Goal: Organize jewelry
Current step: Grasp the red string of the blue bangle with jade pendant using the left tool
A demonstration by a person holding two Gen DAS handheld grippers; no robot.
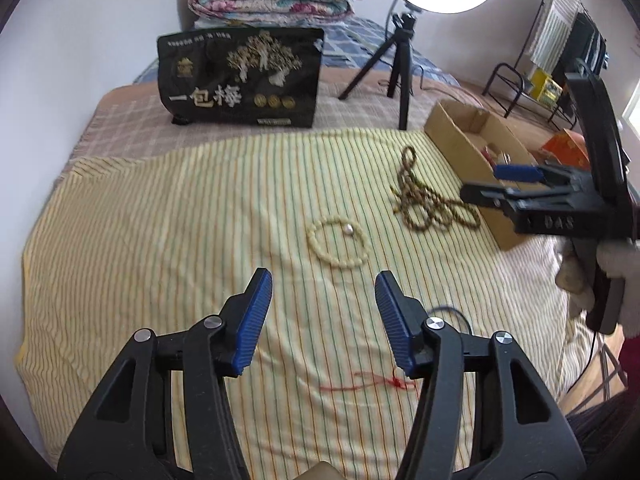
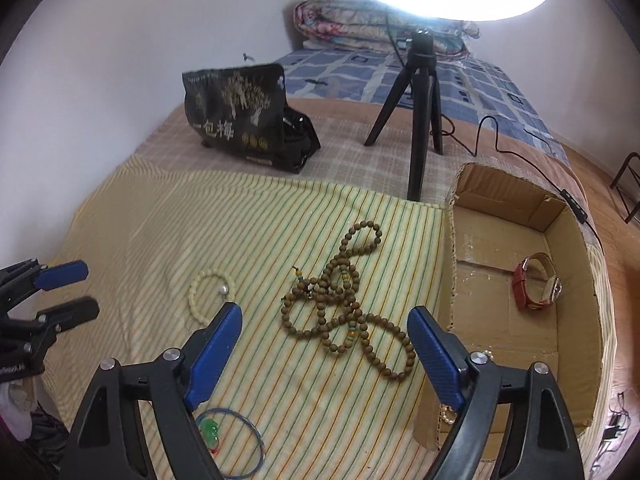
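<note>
Through the left wrist camera, I am holding my left gripper [image 1: 324,284] over the striped cloth [image 1: 160,220] with its jaws apart and nothing between them. The cream bead bracelet [image 1: 338,243] is lying flat just ahead of the fingertips, and a thin red cord [image 1: 360,386] is lying closer in, under the right finger. Further off, the long brown bead necklace [image 1: 430,200] is sitting in a tangle beside the cardboard box [image 1: 460,140]. My right gripper [image 1: 492,184] is coming in from the right edge, over that box's near wall.

Through the right wrist camera, I am pointing my right gripper [image 2: 324,316] down at the brown bead necklace [image 2: 344,300], jaws spread wide and empty, the beads lying on the cloth between and beyond the fingers. The box [image 2: 452,260] is just to the right, already holding a red-strapped watch [image 2: 536,284] and some pearls [image 2: 448,414]. A blue bangle [image 2: 256,452] is lying near the bottom edge.

I judge I am at the reaching step, one piece per hand. Next I need to lower each gripper onto its beads, pinch a strand, then carry it into the box.
</note>
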